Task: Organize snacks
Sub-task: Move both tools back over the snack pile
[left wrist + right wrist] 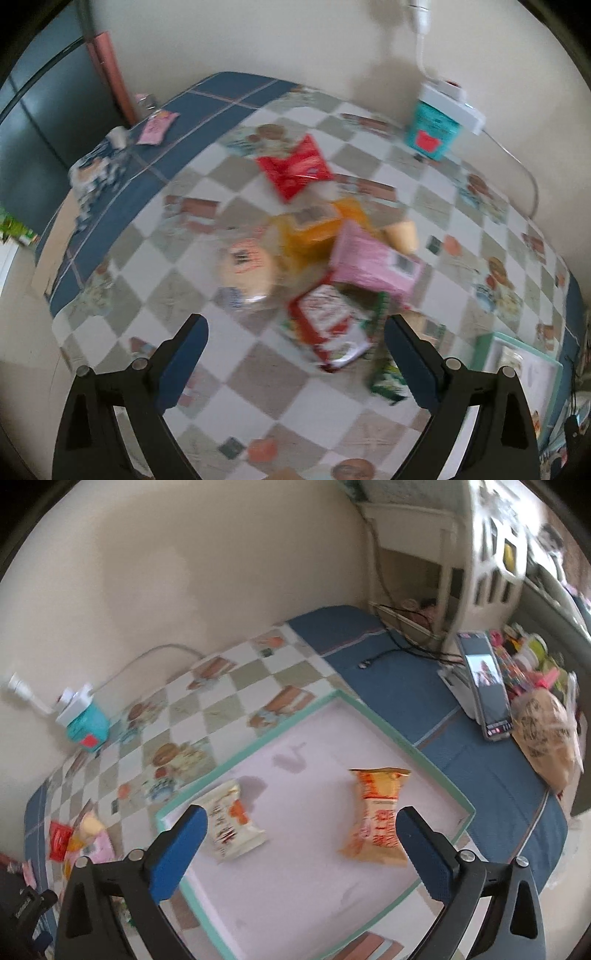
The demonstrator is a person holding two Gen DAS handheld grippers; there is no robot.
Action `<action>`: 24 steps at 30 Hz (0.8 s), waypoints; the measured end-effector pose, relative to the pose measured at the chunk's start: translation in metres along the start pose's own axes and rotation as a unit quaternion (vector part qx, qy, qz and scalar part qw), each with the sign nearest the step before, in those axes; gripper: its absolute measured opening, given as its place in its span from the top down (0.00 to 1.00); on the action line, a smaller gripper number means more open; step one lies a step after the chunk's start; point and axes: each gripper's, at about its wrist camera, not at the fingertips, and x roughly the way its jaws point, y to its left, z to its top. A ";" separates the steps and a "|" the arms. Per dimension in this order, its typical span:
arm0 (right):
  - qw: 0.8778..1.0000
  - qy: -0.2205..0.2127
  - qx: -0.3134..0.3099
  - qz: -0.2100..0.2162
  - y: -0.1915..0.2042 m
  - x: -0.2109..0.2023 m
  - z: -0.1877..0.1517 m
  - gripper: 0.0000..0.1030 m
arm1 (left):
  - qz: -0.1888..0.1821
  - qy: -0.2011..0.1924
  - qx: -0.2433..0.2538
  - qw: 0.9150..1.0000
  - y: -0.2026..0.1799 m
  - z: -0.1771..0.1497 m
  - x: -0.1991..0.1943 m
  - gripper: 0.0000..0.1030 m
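Your left gripper (pixel 295 354), fingers spread and empty, hangs nearest the snack pile (pixel 332 266) on the worktop (pixel 258 369), the red packet (pixel 328 328) lying slantwise just ahead, while your right gripper (pixel 303 845) gapes empty over the tray (pixel 369 709).

The left claw (pixel 295 350) is held wide open above blurred snack packets (pixel 325 258) heaped on the checkered surface (pixel 207 192).
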 end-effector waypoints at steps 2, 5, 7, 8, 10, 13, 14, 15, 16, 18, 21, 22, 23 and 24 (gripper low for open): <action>1.000 -0.011 -0.019 0.001 0.013 -0.010 -0.003 0.00 | 0.008 -0.002 -0.017 1.000 0.016 0.003 -0.001 0.07; 0.999 -0.026 -0.041 0.013 0.035 -0.023 -0.006 0.00 | 0.013 -0.006 -0.040 0.999 0.037 0.008 -0.003 0.06; 0.998 -0.026 -0.052 0.036 0.049 -0.029 -0.009 0.00 | 0.016 -0.010 -0.053 0.998 0.049 0.012 -0.004 0.06; 0.997 -0.024 -0.061 0.047 0.058 -0.031 -0.011 0.00 | 0.018 -0.011 -0.057 0.998 0.053 0.013 -0.005 0.06; 0.995 -0.023 -0.076 0.059 0.073 -0.034 -0.016 0.00 | 0.023 -0.014 -0.067 0.997 0.065 0.017 -0.005 0.06; 0.993 -0.023 -0.092 0.068 0.094 -0.037 -0.023 0.00 | 0.028 -0.015 -0.085 0.996 0.082 0.022 -0.004 0.06; 0.993 -0.023 -0.096 0.071 0.099 -0.038 -0.025 0.00 | 0.028 -0.014 -0.089 0.995 0.088 0.024 -0.002 0.06; 0.992 -0.021 -0.101 0.074 0.105 -0.039 -0.028 0.00 | 0.028 -0.013 -0.092 0.995 0.091 0.024 -0.002 0.06; 0.991 -0.020 -0.106 0.075 0.112 -0.039 -0.031 0.00 | 0.028 -0.011 -0.097 0.995 0.097 0.026 0.000 0.06; 0.990 -0.016 -0.114 0.076 0.122 -0.039 -0.037 0.00 | 0.030 -0.008 -0.104 0.994 0.104 0.027 0.003 0.06; 0.989 -0.006 -0.123 0.087 0.138 -0.036 -0.045 0.00 | 0.033 -0.003 -0.113 0.993 0.115 0.029 0.009 0.06; 0.988 -0.002 -0.128 0.091 0.144 -0.034 -0.048 0.00 | 0.034 -0.002 -0.116 0.993 0.117 0.030 0.010 0.06; 0.987 0.000 -0.133 0.093 0.149 -0.034 -0.051 0.00 | 0.035 0.000 -0.119 0.992 0.121 0.031 0.012 0.06; 0.986 0.002 -0.138 0.095 0.154 -0.033 -0.054 0.00 | 0.036 0.001 -0.121 0.992 0.123 0.032 0.014 0.06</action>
